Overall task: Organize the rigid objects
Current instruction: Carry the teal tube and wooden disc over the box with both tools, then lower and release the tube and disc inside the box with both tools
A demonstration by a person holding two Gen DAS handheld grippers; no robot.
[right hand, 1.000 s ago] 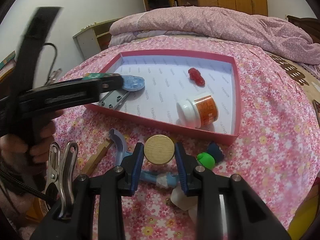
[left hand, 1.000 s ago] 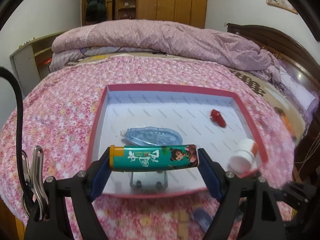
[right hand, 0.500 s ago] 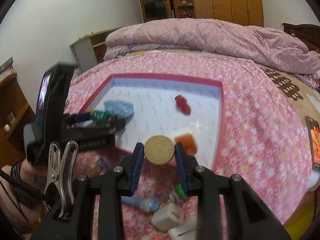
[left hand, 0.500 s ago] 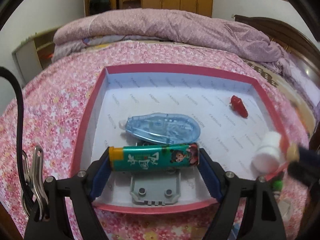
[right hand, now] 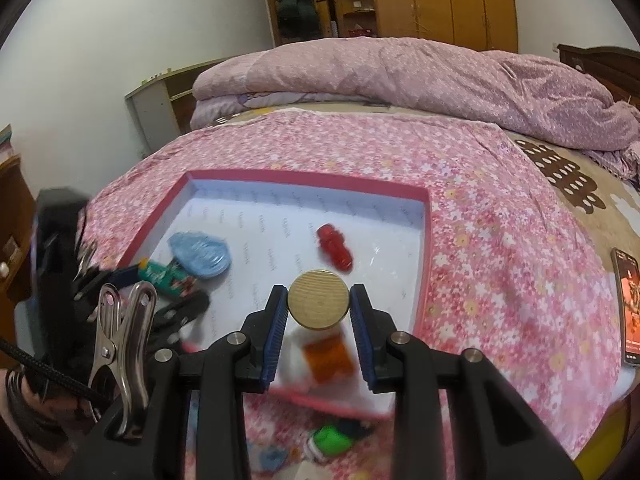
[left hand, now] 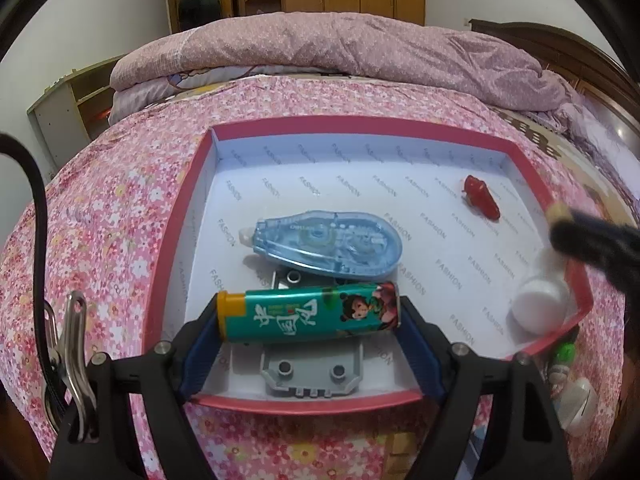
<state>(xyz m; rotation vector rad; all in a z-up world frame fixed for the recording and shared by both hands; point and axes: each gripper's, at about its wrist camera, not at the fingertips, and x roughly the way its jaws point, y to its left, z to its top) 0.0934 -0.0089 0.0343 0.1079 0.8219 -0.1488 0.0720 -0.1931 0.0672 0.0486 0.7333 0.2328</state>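
Note:
A pink-rimmed box (left hand: 188, 208) with a white floor lies on the flowered bedspread; it also shows in the right wrist view (right hand: 426, 248). My left gripper (left hand: 309, 316) is shut on a green lighter (left hand: 308, 314), held over the box's near left part. My right gripper (right hand: 319, 307) is shut on a round brass disc (right hand: 319, 305), held over the box's near right part. In the box lie a blue correction-tape dispenser (left hand: 326, 246), a grey metal plate (left hand: 312, 374), a small red toy (left hand: 482, 202) and a white-capped orange bottle (left hand: 538, 310).
Loose items lie on the bedspread in front of the box: a green-capped piece (right hand: 332, 440) and a white plastic piece (left hand: 576, 406). A phone (right hand: 630, 304) lies at the far right. A folded quilt (left hand: 340, 52) fills the back of the bed.
Both grippers moved forward and up over the box with their loads. The right gripper went from in front of the box to above the orange bottle.

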